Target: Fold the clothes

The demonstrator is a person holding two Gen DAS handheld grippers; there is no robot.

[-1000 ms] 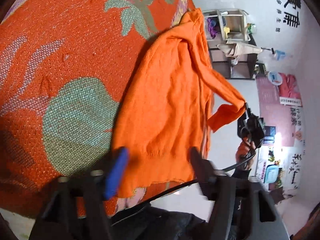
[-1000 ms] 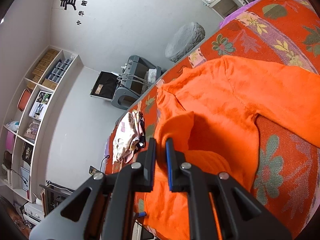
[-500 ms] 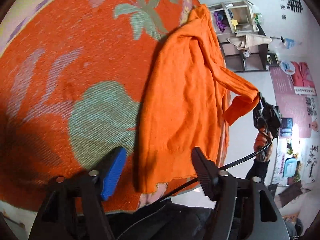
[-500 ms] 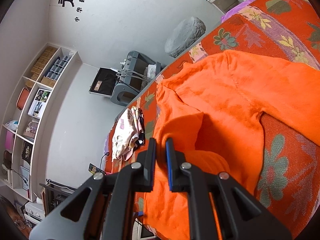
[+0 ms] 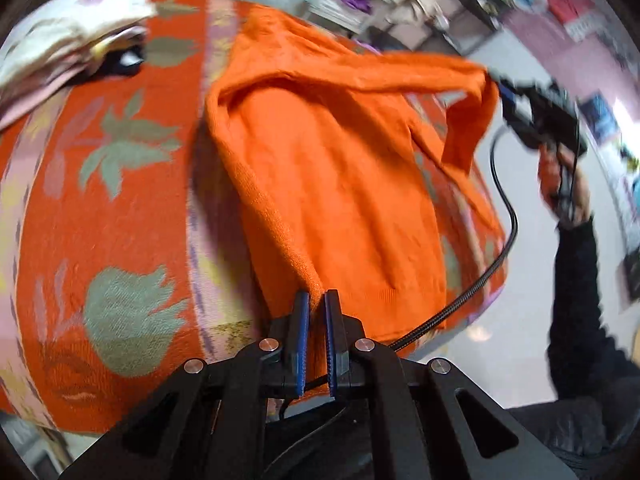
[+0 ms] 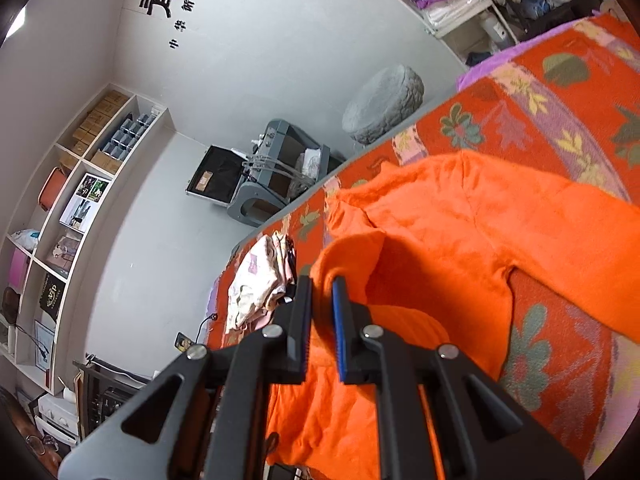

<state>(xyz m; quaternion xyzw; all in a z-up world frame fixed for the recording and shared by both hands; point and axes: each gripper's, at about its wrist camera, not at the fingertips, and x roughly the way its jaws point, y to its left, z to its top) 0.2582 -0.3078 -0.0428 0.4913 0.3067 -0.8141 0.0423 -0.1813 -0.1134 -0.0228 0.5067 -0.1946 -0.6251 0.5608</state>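
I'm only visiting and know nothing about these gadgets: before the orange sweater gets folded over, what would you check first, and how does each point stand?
1. Left gripper shut on the orange sweater at its hem corner, jaws having just closed: ok.
2. Right gripper shut on the sleeve end: ok.
3. Sleeve lifted off the bed cover: ok.
4. Sweater body lying flat: not ok, one side is raised and rumpled.
5. Pile of pale clothes apart from the sweater: ok.
6. Black cable off the sweater: not ok, it crosses the hem.
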